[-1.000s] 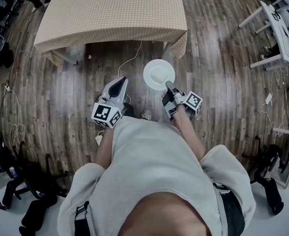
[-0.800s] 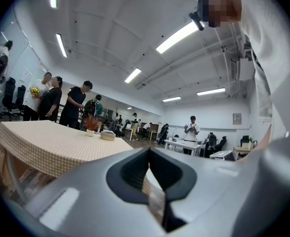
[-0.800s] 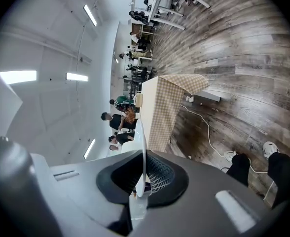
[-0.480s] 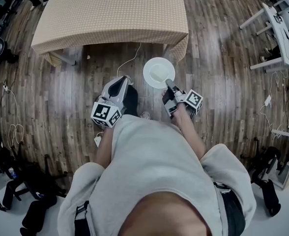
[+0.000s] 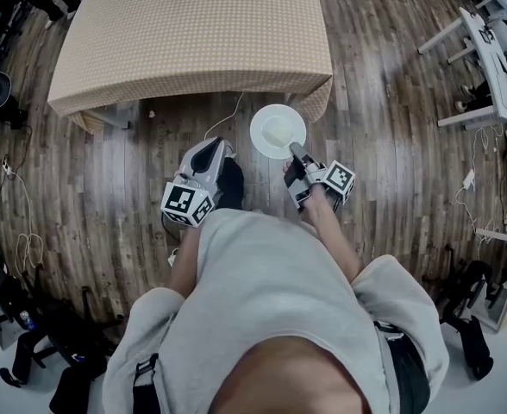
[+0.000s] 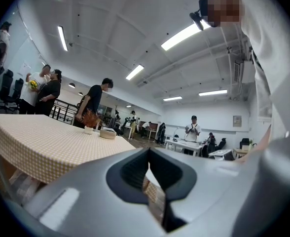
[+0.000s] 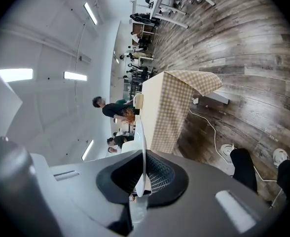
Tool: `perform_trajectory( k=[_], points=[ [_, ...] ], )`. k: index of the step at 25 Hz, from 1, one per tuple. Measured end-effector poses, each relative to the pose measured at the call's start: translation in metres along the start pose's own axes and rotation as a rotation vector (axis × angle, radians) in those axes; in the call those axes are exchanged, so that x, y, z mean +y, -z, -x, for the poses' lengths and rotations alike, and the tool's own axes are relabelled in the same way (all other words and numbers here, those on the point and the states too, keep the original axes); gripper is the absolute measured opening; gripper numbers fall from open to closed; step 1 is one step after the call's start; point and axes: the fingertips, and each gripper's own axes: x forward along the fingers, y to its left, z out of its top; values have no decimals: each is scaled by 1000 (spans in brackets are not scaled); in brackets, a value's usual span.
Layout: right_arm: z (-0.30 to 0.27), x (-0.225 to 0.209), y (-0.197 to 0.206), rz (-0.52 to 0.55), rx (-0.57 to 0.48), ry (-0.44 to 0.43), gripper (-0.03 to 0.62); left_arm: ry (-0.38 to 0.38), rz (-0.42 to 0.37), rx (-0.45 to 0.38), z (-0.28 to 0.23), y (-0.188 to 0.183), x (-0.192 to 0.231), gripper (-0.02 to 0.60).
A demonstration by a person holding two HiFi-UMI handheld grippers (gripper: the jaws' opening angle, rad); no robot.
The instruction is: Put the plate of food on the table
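Right arm [image 5: 329,221] outstretched; plate [image 5: 278,130] seemingly level.

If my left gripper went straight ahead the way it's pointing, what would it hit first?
Probably the checked tablecloth hanging at its near edge. The left gripper points level toward it with only bare floor between, though depth is hard to judge.

wood floor [image 5: 383,76] | white cable [image 5: 223,115] — lying on floor | white desk [image 5: 492,46] — far right
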Motion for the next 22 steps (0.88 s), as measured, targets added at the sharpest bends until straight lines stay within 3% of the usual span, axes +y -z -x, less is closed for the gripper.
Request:
perform_trajectory(
  k=[12,22],
  points=[
    [-103,20,-48,-25,-37,26,9,25,27,48,-82,-15,95,9],
    [-204,51,-79,-61,-90,55,11,93,9,59,-169,-63,191,9]
  ],
)
